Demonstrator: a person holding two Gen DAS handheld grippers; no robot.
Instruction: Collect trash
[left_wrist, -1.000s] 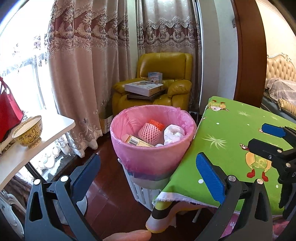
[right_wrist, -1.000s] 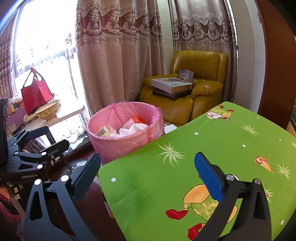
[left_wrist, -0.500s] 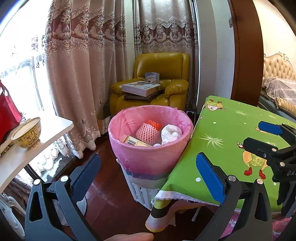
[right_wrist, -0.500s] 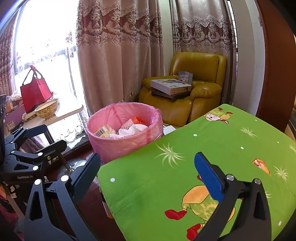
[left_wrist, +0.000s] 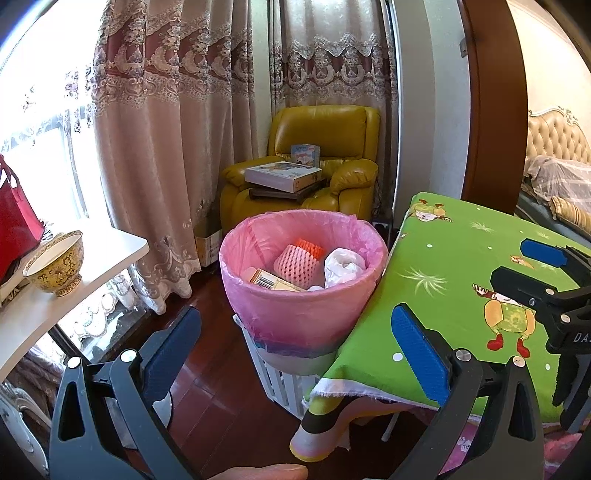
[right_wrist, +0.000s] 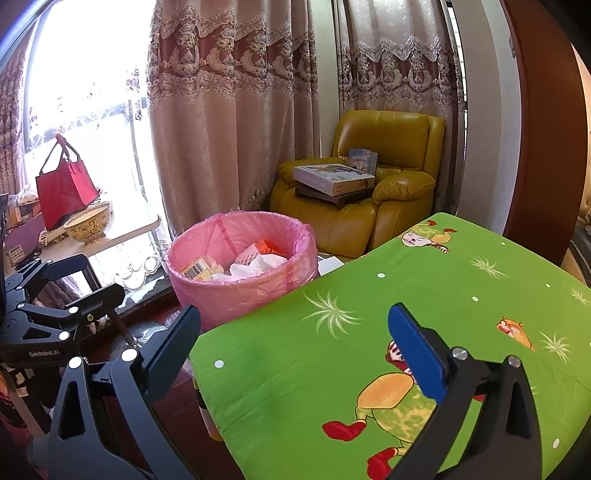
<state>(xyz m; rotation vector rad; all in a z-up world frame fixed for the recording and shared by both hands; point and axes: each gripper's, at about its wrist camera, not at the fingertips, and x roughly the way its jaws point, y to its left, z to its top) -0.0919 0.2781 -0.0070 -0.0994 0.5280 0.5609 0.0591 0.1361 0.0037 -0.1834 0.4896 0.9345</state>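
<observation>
Little has been altered over the last second: the pink-lined trash bin is seen slightly further off in the left wrist view, so a small backward drift of the left gripper is indicated, while the foam fruit net, barcoded carton and crumpled white paper stay inside it. Beside the bin, the desk under its green cartoon cloth is shown bare of litter, with the right gripper held above it. Both pairs of jaws are spread wide with nothing between them, so collection is judged finished or nearly so.
</observation>
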